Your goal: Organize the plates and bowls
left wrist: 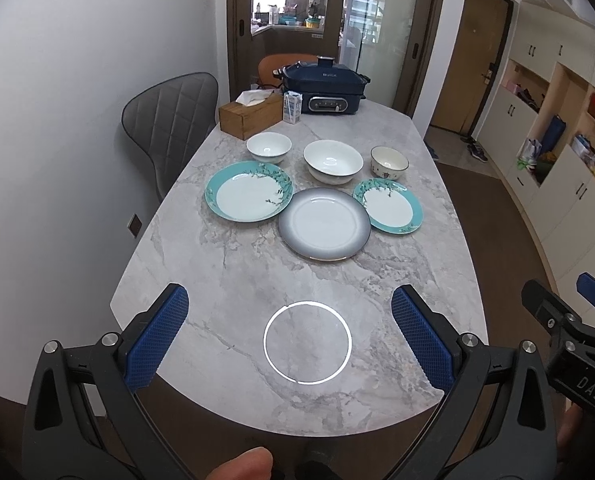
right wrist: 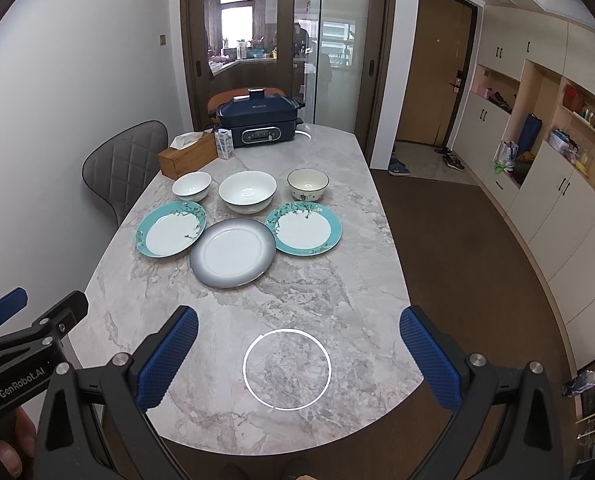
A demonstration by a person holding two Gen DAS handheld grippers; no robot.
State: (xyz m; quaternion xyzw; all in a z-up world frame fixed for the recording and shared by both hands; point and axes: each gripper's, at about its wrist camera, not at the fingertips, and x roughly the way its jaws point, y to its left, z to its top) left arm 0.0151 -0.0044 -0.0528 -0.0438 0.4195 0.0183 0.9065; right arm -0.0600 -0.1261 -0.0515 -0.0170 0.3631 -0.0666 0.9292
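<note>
Fingers of our left gripper and right gripper stand spread wide and empty above the near end of the marble surface. Nothing is grasped yet; we judge the approach step in hand. Three plates lie mid-surface, rims nearly touching, with three bowls just behind. Next we must reach forward and catch a plate rim. Open room lies between us and the plates; the surface edges curve away on both sides.
</note>
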